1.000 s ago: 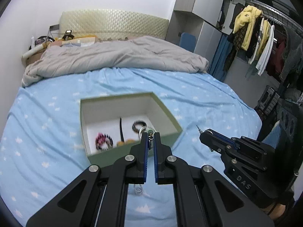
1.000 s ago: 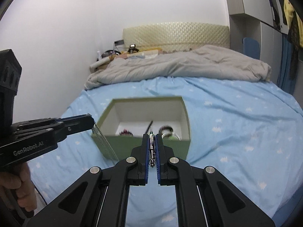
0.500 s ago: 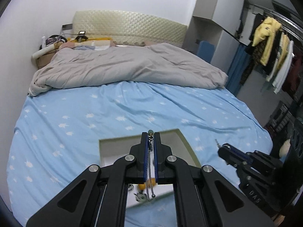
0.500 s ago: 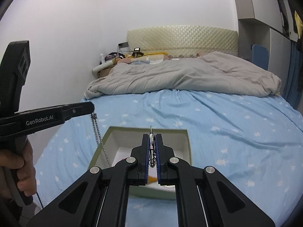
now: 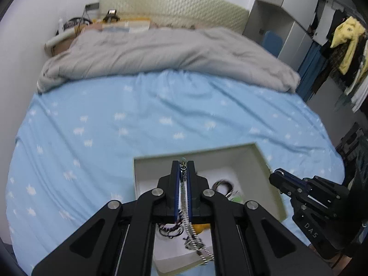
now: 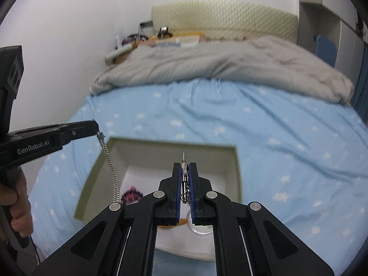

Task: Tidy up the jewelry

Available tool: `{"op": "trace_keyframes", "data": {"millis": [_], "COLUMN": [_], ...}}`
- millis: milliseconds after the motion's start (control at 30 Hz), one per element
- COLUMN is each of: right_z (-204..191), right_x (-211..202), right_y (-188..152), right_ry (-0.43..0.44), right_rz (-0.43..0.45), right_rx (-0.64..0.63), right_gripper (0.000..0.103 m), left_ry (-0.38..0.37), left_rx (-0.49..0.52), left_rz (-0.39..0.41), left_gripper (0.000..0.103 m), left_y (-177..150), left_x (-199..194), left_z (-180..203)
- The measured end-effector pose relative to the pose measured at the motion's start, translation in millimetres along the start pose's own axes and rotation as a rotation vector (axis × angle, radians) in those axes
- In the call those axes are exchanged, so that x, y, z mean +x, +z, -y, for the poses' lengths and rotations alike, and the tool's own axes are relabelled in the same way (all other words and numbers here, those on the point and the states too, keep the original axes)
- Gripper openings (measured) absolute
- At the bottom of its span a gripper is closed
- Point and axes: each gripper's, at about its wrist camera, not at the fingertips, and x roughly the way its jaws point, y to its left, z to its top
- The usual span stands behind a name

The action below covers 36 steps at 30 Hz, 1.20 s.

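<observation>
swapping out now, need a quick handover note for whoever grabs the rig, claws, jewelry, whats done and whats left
Left claw: shut on one end of the silver chain, which hangs down toward the box.
Right claw: shut on the chain's other end, by the clasp.
Green box sits open on the blue sheet; beaded bracelets and other pieces already lie inside.
Left: lower the chain into the box and release both ends.

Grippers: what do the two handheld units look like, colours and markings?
Both are matte black linkages with silver pivot bolts and blue finger pads. The left gripper reads "GenRobot.AI" in white; the right gripper shows "DAS". A bare hand grips the left handle.
</observation>
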Motion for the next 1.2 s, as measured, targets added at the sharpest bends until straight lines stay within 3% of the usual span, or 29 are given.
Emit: {"op": "trace_keyframes", "data": {"millis": [267, 533, 567, 633, 667, 700, 867, 1000, 1100, 1200], "right_z": [1.9, 3.3, 3.6, 4.2, 4.2, 4.7, 5.8, 5.6, 6.4, 5.4], "right_x": [27.0, 13.9, 7.7, -6.5, -13.4, -23.7, -68.2, -109.0, -133.6, -158.7], "right_y": [-33.5, -29.4, -26.6, -21.1, -18.4, -15.3, -4.0, -1.4, -2.9, -7.2], "right_ry": [0.014, 0.020, 0.019, 0.019, 0.016, 0.012, -0.006, -0.013, -0.002, -0.002], "right_rz": [-0.060, -0.035, -0.023, 0.009, 0.023, 0.045, 0.139, 0.231, 0.275, 0.326], "right_rx": [0.038, 0.051, 0.050, 0.048, 0.048, 0.049, 0.045, 0.036, 0.042, 0.042], "right_gripper": [0.005, 0.013, 0.017, 0.023, 0.023, 0.024, 0.034, 0.047, 0.053, 0.070], "left_ry": [-0.007, -0.019, -0.024, -0.020, -0.009, -0.003, 0.016, 0.012, 0.017, 0.018], "left_rx": [0.009, -0.014, -0.018, -0.014, -0.008, 0.003, 0.045, 0.042, 0.073, 0.095], "left_rz": [-0.091, -0.102, -0.093, -0.078, -0.055, -0.031, 0.045, 0.125, 0.180, 0.206], "left_gripper": [0.005, 0.006, 0.009, 0.031, 0.048, 0.057, 0.059, 0.076, 0.079, 0.080], "left_y": [-29.6, -30.5, -28.9, -26.2, -24.9, -23.9, -15.5, -8.8, -8.2, -13.4], "left_x": [27.3, 18.3, 12.6, 2.4, -7.3, -15.7, -61.8, -100.6, -127.3, -142.2], "left_z": [-1.0, -8.6, -9.5, -8.1, -6.3, -4.1, 10.0, 17.9, 29.8, 37.5]}}
